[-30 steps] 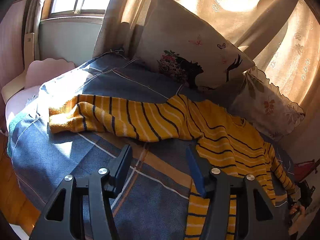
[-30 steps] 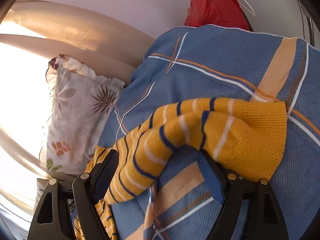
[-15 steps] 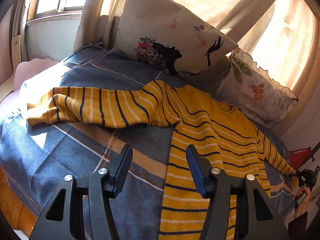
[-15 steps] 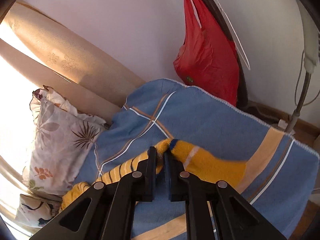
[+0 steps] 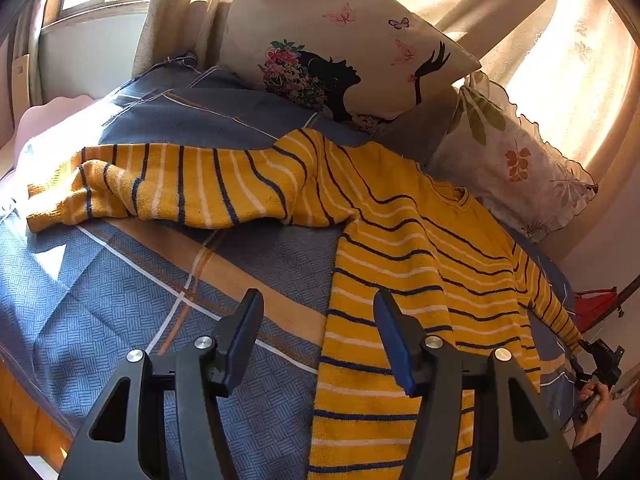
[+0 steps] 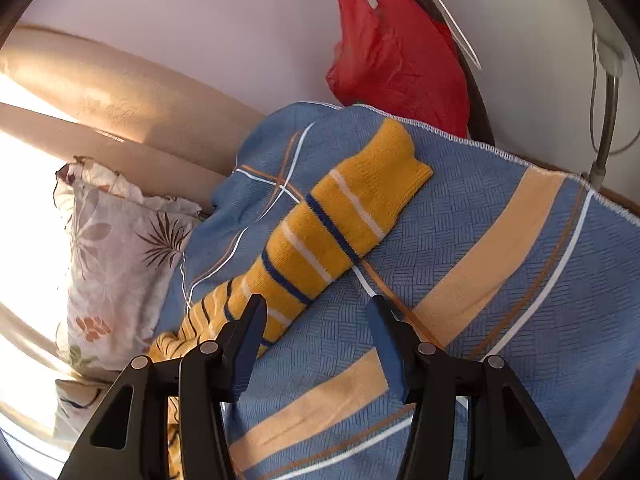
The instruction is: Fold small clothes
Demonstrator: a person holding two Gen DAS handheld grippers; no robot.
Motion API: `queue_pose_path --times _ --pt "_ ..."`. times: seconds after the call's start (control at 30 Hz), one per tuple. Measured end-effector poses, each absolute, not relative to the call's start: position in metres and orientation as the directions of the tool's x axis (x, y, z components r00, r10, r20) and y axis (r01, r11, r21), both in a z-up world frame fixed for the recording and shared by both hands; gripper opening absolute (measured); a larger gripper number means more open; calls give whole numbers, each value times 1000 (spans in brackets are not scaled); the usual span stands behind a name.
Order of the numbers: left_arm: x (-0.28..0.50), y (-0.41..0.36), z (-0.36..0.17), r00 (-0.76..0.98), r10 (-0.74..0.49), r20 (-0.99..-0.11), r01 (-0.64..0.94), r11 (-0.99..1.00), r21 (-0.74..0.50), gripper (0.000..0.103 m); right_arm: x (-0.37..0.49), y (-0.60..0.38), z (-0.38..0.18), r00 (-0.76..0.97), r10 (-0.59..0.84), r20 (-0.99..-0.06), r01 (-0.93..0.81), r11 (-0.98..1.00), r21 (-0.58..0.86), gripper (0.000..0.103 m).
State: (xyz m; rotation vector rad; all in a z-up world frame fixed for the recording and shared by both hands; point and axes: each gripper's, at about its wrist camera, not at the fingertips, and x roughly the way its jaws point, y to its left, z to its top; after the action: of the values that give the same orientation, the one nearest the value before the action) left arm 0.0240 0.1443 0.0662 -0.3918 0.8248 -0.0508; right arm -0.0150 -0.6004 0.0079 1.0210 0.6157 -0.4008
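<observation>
A yellow sweater point(image 5: 404, 248) with navy and white stripes lies spread on the blue checked blanket point(image 5: 120, 300). Its one sleeve point(image 5: 168, 188) stretches out to the left, bunched at the cuff. My left gripper point(image 5: 318, 320) hovers open over the sweater's lower left edge, nothing between its fingers. In the right wrist view the other sleeve point(image 6: 340, 228) lies straight and flat on the blanket point(image 6: 500, 280), its cuff toward the far edge. My right gripper point(image 6: 316, 320) stands just behind that sleeve with its jaws opening and nothing between them.
A cream pillow with a black silhouette print point(image 5: 340, 40) and a floral pillow point(image 5: 516, 160) lean at the head of the bed. A red plastic bag point(image 6: 396, 56) hangs beyond the blanket's far edge. A person's hand point(image 5: 592, 396) holds the right gripper at far right.
My right gripper shut on the sleeve, pulled it straight, then let go and drew back; the sleeve now lies flat. The left gripper moved closer over the sweater's hem side.
</observation>
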Motion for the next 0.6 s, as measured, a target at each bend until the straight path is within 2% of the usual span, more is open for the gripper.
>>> queue_pose_path --times 0.07,0.13,0.23,0.27,0.3,0.33,0.4,0.6 --pt "23 142 68 685 -196 -701 -104 927 -360 56 -5 -609 -2 771 -14 -637 583 420 696 58" --pt "22 140 70 689 -200 -697 -103 925 -367 56 3 -617 -4 786 -30 -617 581 376 722 63" --pt "22 140 68 689 -209 -694 -108 917 -383 57 14 -629 -6 795 -53 -604 583 336 739 61" --pt "21 141 66 687 -214 -695 -109 914 -390 57 16 -631 -6 800 -47 -598 578 327 748 55" --pt "22 142 65 685 -217 -696 -111 912 -394 57 17 -634 -7 808 -33 -588 566 319 760 29" --pt "22 144 63 683 -218 -697 -114 911 -396 57 19 -636 -6 812 -17 -584 559 315 767 11" --pt "22 147 60 678 -221 -701 -119 909 -401 57 20 -637 6 812 -33 -583 557 342 757 7" --pt "19 162 55 686 -229 -691 -129 896 -425 57 34 -604 81 824 -81 -560 509 540 671 6"
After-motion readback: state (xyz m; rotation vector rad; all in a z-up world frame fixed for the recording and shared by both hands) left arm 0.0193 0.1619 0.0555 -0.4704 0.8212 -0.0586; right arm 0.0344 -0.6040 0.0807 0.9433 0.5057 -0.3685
